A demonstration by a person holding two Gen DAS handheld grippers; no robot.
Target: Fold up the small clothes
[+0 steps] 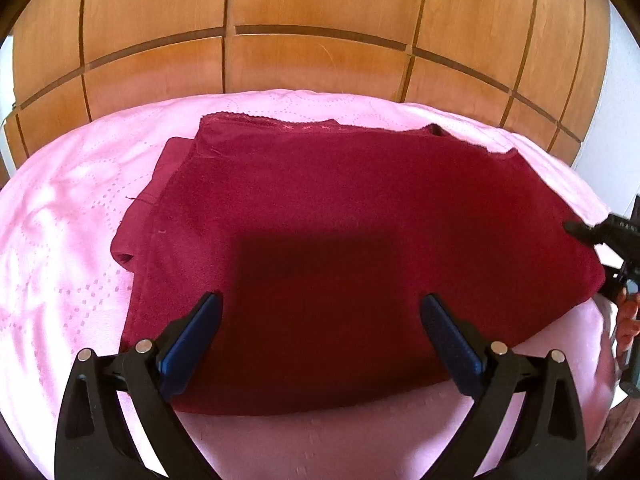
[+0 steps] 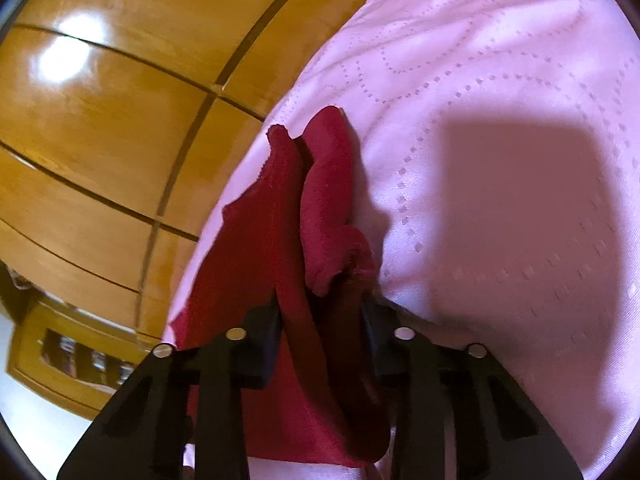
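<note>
**Q.** Where does the garment lie, and in what condition?

**A.** The dark red garment lies on the pink quilted bedspread, in front of a wooden panelled wardrobe. Left wrist view: it is doubled at least once. A second layer projects along its left side, and a scalloped hem runs along the far edge. The top layer is fairly flat.

**Q.** What are the two sets of tongs doing?

**A.** The left tongs are spread wide above the near edge of the garment, with nothing between the blue pads. The right tongs have cloth bunched between them at the garment's right edge. The pads appear to pinch that gathered fold, with part of the cloth lifted off the bedspread. In the left wrist view they enter at the far right, at the same edge.

**Q.** How far along is the fold?

**A.** Judged from the layers, a first fold is made and a further one is only begun: the right edge is taken up but not carried across. What remains, probably, is to bring that edge over, lay it down, and square the uneven left margin. Whether other clothes await cannot be told.
</note>
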